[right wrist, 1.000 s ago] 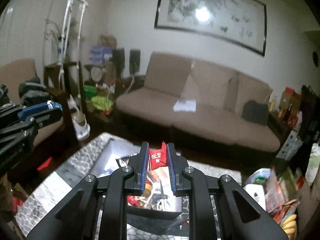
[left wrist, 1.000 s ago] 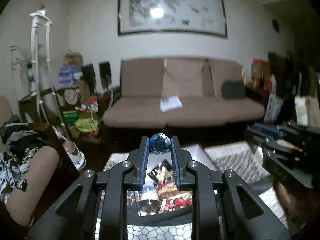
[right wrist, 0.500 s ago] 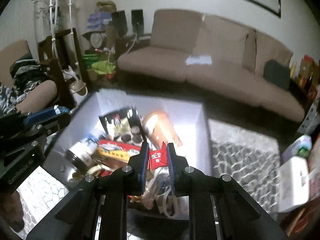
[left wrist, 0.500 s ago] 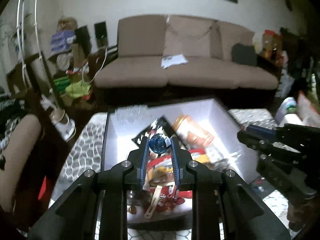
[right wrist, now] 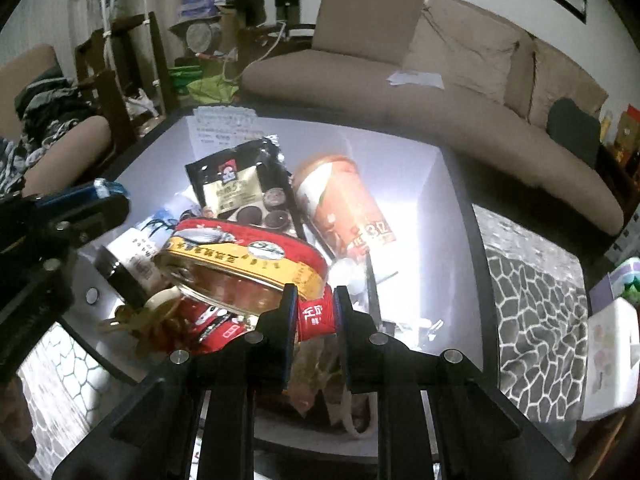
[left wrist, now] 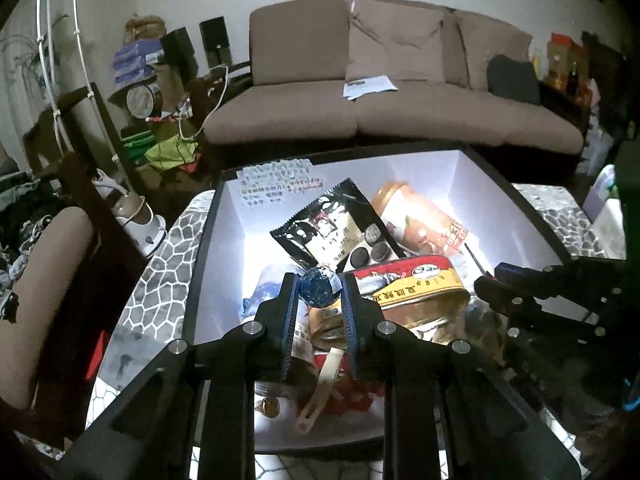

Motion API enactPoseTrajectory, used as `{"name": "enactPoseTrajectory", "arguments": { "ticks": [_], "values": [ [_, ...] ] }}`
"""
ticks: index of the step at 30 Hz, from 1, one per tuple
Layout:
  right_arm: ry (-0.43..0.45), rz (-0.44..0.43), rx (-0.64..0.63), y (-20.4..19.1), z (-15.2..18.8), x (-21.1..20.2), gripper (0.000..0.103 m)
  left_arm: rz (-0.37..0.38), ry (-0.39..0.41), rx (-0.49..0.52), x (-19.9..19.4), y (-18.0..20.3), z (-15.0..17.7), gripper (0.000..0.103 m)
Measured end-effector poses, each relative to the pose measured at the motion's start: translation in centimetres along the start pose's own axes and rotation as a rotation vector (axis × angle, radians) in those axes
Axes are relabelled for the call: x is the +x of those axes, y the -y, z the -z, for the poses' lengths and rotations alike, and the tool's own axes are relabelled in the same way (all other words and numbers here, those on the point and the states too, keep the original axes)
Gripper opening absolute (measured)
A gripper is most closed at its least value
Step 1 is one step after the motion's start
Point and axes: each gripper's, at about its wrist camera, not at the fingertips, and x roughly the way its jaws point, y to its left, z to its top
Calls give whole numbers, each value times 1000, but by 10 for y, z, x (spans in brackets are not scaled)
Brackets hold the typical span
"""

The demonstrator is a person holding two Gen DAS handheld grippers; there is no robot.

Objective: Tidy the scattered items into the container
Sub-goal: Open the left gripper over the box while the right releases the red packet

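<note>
the left gripper [left wrist: 318, 286] is clamped on a small blue ball [left wrist: 316, 289], pinched across its middle at the fingertips, and the right gripper [right wrist: 316, 300] is clamped on a red sachet [right wrist: 316, 316]. both hang over the white container [left wrist: 224, 240] crowded with snack packs and a fish tin [right wrist: 248, 264]. the ball looks hard, smooth and apt to roll; the sachet looks light, soft and crinkly.
</note>
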Motion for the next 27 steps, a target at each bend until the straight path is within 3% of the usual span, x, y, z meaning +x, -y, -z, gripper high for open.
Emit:
{"name": "enactPoseTrajectory", "arguments": {
  "ticks": [12, 15, 16, 17, 18, 19, 20, 27],
  "values": [
    [-25, -31, -23, -15, 9, 17, 18, 32, -44, -28, 7, 0, 2, 20],
    [-15, -7, -33, -17, 5, 12, 22, 20, -35, -38, 4, -2, 1, 21],
    [-11, 2, -32, -16, 4, 10, 38, 16, -31, -47, 2, -3, 0, 26],
    [-1, 19, -22, -15, 1, 7, 68, 10, -29, -59, 1, -5, -2, 44],
    [14, 32, -11, -13, -1, 3, 80, -2, -25, -75, -2, -7, -4, 56],
    [45, 44, 5, -9, -3, -4, 87, -15, -5, -94, -6, -10, -6, 81],
    [74, 47, 18, -6, -4, -12, 87, -17, 19, -108, -10, -12, -6, 92],
    [145, 102, 65, 20, -9, -43, 87, -1, 69, -147, -24, -17, -10, 92]
  ]
}}
